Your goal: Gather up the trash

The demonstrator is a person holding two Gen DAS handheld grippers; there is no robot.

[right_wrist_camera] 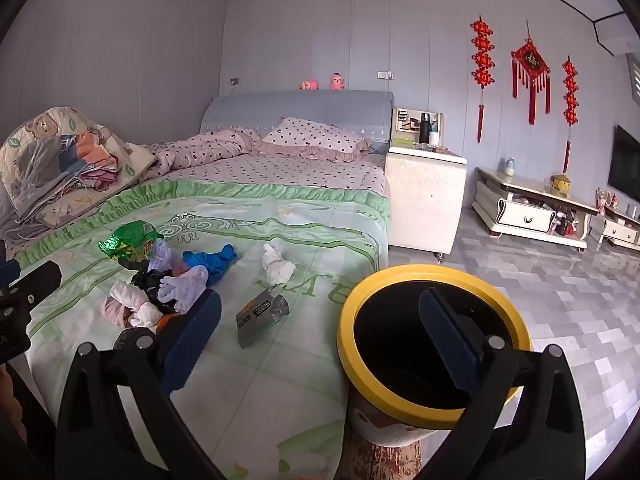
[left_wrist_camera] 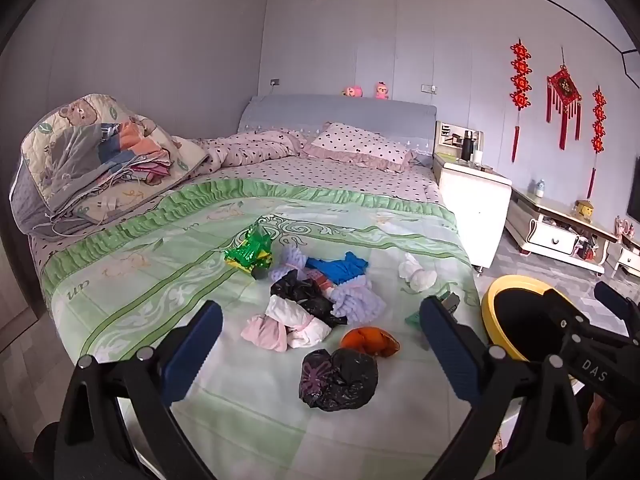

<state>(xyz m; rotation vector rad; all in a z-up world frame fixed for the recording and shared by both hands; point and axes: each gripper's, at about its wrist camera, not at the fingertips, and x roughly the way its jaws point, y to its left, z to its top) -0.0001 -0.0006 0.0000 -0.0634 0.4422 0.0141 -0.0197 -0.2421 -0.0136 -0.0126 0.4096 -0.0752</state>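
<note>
Both grippers hang spread and empty above the bed. The trash lies in a loose heap ahead of the left gripper – a knotted black bag sits nearest, between its fingers, with an orange scrap, white tissue wads and a green foil wrapper further on. A flat grey packet lies just ahead of the right gripper, toward its left finger.

The yellow-rimmed bin stands on a worn stool beside the bed, below the right finger; its inside is dark and what it holds cannot be told.

Risks, as I judge them: thin plastic may slip from a shallow pinch, the quilt may get nipped along with it, and a nudge could tip the bin off its perch – or a drop could miss the rim.
</note>
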